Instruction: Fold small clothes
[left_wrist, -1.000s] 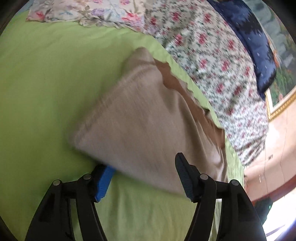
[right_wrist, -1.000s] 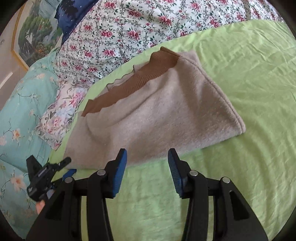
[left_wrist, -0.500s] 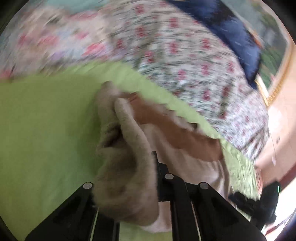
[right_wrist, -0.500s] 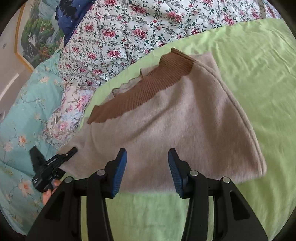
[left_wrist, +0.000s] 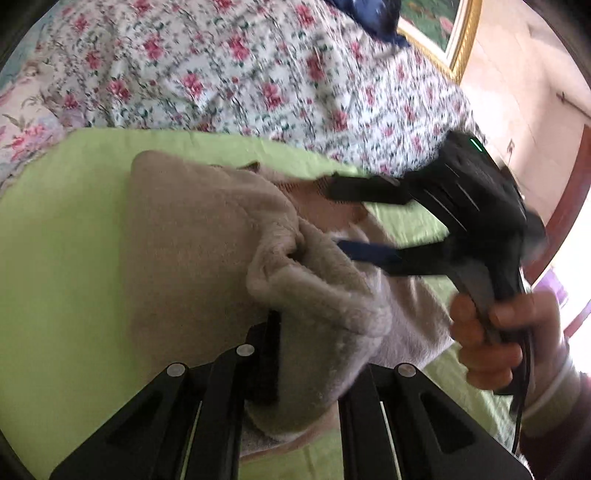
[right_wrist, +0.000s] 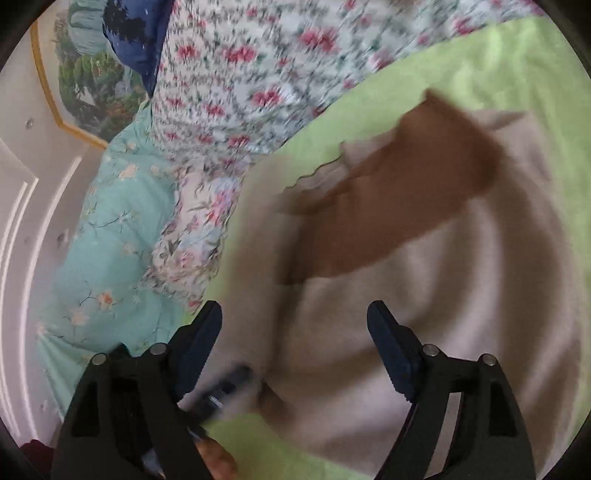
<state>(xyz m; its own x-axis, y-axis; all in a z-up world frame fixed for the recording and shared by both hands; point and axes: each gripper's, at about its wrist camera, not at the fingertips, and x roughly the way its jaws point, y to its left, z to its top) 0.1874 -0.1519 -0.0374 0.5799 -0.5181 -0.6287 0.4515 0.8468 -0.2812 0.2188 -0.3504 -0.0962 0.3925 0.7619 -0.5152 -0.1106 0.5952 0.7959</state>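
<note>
A: Which step are we on?

B: We judge it the first fold. Our left tool (left_wrist: 273, 373) is clenched on a bunched edge of the beige garment (left_wrist: 192, 251), which lies on the green sheet (left_wrist: 55, 240) of the bed, with that edge lifted clear of it

A: And our right tool (right_wrist: 295, 332)?

B: Its jaws are opening, with nothing pinched between them. It hangs over the garment near the brown ribbed band (right_wrist: 388, 206), and the cloth below it is too blurred for us to say whether it touches

A: What does the next move call for?

B: We'd say the left carries its edge across to the far side and lays it flat, while the right comes down on the cloth to pin it or take a second corner. The fleece looks thick and soft, so we expect it to bulge at the crease unless it is smoothed

A: Count things for us

B: One garment, two tools, one right hand (left_wrist: 495, 339) gripping its handle, one green sheet. Behind it we count one rose-print quilt (left_wrist: 240, 74), one teal floral cover (right_wrist: 103, 258), one dark blue cushion (right_wrist: 136, 40) and one gilt-framed painting (right_wrist: 85, 85)
</note>
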